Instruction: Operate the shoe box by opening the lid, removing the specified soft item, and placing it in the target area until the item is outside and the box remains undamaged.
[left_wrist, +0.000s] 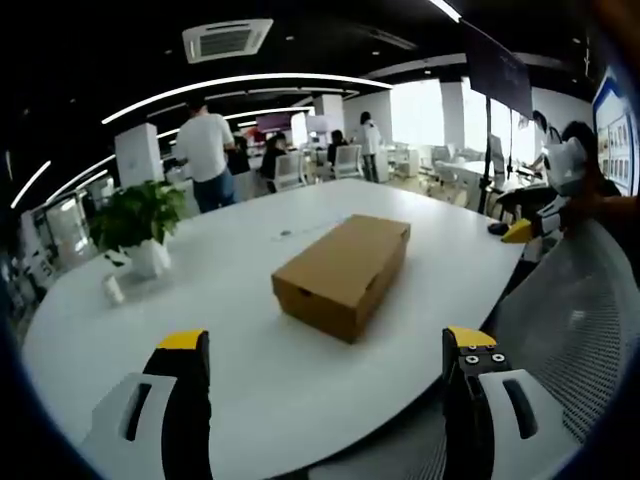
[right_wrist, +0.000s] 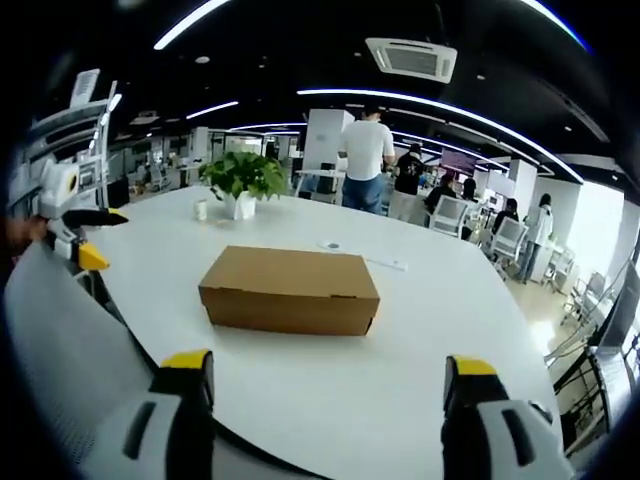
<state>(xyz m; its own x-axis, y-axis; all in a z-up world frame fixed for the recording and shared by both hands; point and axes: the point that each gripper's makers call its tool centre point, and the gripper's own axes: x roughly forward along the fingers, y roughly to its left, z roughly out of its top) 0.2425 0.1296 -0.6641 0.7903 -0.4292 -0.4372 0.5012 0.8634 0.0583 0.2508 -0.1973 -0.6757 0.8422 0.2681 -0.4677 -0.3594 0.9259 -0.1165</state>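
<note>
While the closed shoe box (right_wrist: 290, 290) sits mid-bench (right_wrist: 420, 380), well ahead of both wide-open, empty tools, its long side faces the right tool (right_wrist: 327, 375) and its short end angles toward the left tool (left_wrist: 327, 350).

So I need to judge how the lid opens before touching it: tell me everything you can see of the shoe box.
The shoe box is plain brown cardboard, unprinted, long and low. Its lid is shut, its skirt overlapping the base, and a small dark slot shows on one end in the left gripper view. It lies flat on the white table, nothing on it or touching it, and both grippers are well short of it. No dents or tears show.
</note>
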